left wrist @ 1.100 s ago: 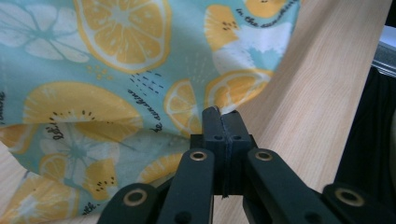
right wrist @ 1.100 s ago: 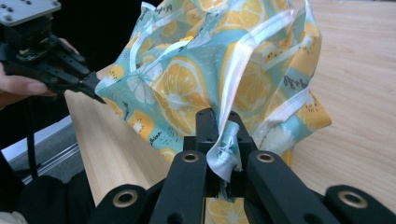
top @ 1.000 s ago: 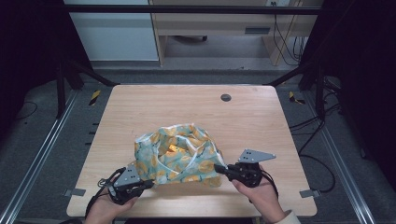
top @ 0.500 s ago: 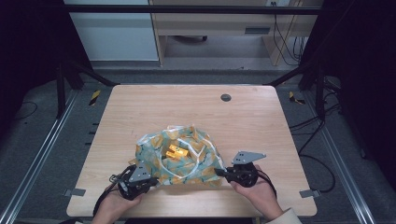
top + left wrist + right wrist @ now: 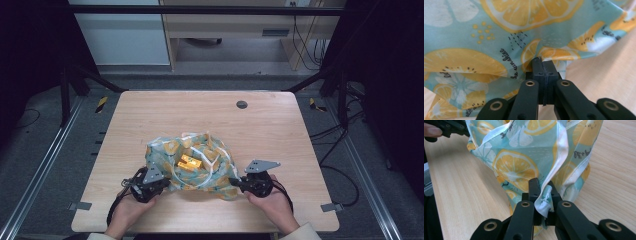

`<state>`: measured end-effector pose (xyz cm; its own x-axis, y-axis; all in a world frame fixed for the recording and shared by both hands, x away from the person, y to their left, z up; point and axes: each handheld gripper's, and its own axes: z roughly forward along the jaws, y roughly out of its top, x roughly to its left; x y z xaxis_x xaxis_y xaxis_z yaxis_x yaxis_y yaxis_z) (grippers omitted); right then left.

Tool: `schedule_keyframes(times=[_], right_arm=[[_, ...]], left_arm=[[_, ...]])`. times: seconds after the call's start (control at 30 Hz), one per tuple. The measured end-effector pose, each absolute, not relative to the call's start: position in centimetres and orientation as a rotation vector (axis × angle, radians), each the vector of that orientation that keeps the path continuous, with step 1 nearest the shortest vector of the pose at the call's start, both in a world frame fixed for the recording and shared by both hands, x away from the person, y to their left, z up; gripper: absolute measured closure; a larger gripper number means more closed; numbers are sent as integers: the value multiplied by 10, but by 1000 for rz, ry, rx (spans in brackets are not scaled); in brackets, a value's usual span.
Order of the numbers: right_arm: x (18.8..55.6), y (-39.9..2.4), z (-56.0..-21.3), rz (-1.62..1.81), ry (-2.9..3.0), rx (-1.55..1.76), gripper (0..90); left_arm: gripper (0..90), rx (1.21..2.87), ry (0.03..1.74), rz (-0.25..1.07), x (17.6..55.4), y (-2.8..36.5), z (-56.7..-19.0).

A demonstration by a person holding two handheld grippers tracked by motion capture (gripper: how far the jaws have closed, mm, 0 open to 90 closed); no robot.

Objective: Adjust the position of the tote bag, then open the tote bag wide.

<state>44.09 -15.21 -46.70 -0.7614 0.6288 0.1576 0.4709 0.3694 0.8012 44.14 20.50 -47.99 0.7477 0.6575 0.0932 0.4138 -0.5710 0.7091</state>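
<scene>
We find a light wooden counter (image 5: 210, 115) occupying the centre of the high view, with a crumpled cloth (image 5: 192, 165) lying in its lower middle portion. The cloth is pale blue, printed with yellow citrus slices and white flowers, and edged with a white hem. It is bunched up, with folds rising around a small orange patch (image 5: 189, 161) at its centre; we cannot tell whether that patch is a separate item or part of the print.

The left tool (image 5: 159, 184) sits at the lower left of the cloth, held by the person's left hand (image 5: 127, 210) entering from the bottom of the frame. In the left gripper view its jaws are pressed together on a fold of the cloth (image 5: 499, 45), with fabric spreading across the upper part of that frame and bare counter (image 5: 604, 72) at the right.

The right tool (image 5: 239, 182) sits at the lower right of the cloth, held by the right hand (image 5: 270, 205). In the right gripper view the jaws are closed on the white hem (image 5: 544, 202), which is pinched between them, and the cloth (image 5: 524, 155) stands up from there toward the top of the frame. The left tool (image 5: 454, 127) appears at the upper left of that view.

A small dark round fitting (image 5: 242, 104) is set in the counter at the upper centre-right of the high view, well apart from the cloth.
</scene>
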Motion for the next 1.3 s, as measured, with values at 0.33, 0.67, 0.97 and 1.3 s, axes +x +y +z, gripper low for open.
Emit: schedule_keyframes(times=[0.33,0.67,0.97,1.3], right_arm=[[436,-161,-466,1351,2417,1021,565],[428,-166,-449,1355,2348,1020,162],[424,-173,-425,1437,2286,989,130],[425,-177,-426,1444,2276,1007,192]], left_arm=[[634,2177,901,491,421,217,-466],[330,2053,930,565,403,234,-441],[285,1961,911,596,425,228,-409],[266,2041,876,531,485,189,-381]])
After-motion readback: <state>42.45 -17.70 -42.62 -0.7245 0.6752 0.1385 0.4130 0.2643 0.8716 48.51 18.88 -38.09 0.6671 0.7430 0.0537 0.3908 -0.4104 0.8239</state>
